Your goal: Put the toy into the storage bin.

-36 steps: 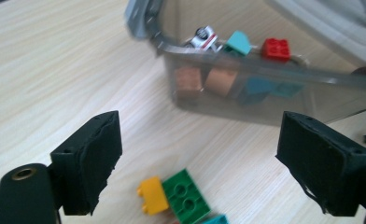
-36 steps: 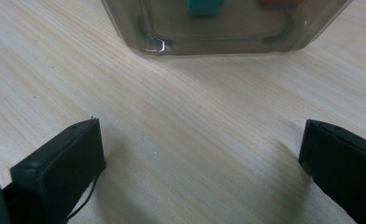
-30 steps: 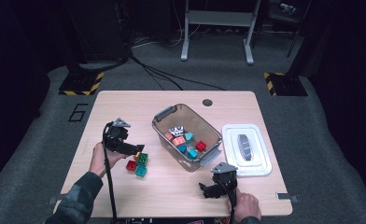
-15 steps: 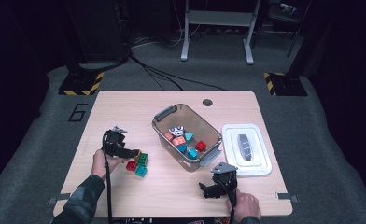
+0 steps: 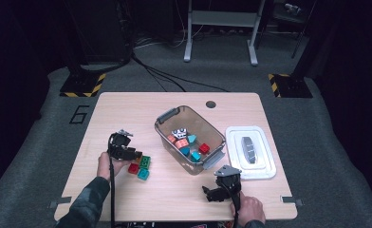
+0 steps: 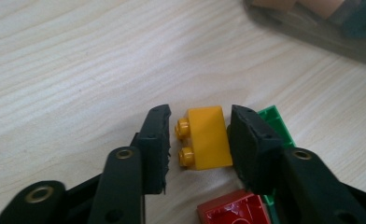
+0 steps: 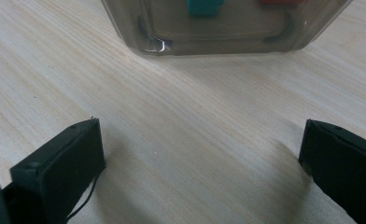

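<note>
at the worktop's 8 o'clock side, left tool is down among loose bricks. its jaws have just been closing around a yellow brick; in the left gripper view the right jaw lies against the brick's smooth side and the left jaw sits just at the studs, a thin gap maybe left there, so a full pinch cannot be told. brick lies flat on the wood, studs pointing to 9 o'clock in that view. green brick just beyond the right jaw at 3 o'clock, red brick at 6 o'clock. high view adds a teal brick beside them.

right tool rests at the worktop's 5 o'clock edge, jaws spread wide over bare wood. clear bin with mixed bricks at centre; white lid at its 3 o'clock.
</note>
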`<action>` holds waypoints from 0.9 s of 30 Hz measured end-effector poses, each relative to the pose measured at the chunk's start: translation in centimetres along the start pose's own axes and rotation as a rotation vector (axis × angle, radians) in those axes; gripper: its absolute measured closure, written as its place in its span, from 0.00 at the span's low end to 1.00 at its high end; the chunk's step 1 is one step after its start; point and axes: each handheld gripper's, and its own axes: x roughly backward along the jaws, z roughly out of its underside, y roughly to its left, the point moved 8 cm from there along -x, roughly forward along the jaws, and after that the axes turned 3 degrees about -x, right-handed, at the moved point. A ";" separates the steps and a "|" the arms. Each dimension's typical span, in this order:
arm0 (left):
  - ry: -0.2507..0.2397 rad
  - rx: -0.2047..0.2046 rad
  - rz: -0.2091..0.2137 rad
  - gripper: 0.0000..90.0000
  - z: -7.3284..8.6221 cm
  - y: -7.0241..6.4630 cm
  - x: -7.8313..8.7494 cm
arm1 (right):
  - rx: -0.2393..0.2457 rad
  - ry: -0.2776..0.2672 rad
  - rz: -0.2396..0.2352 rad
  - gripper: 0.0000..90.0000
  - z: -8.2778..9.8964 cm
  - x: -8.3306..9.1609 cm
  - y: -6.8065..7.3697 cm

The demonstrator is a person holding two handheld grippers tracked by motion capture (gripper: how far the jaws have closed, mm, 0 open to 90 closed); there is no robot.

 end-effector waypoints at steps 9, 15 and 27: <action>-0.002 -0.034 -0.005 0.75 0.1 0.0 0.0 | -0.002 0.000 0.000 0.00 0.0 0.0 0.0; -0.012 -0.042 -0.004 0.77 0.0 0.2 0.5 | -0.001 0.000 0.000 0.00 0.0 0.0 0.0; 0.044 -0.062 -0.028 0.73 1.0 -0.2 -0.9 | 0.000 -0.001 0.000 0.00 0.0 0.0 0.0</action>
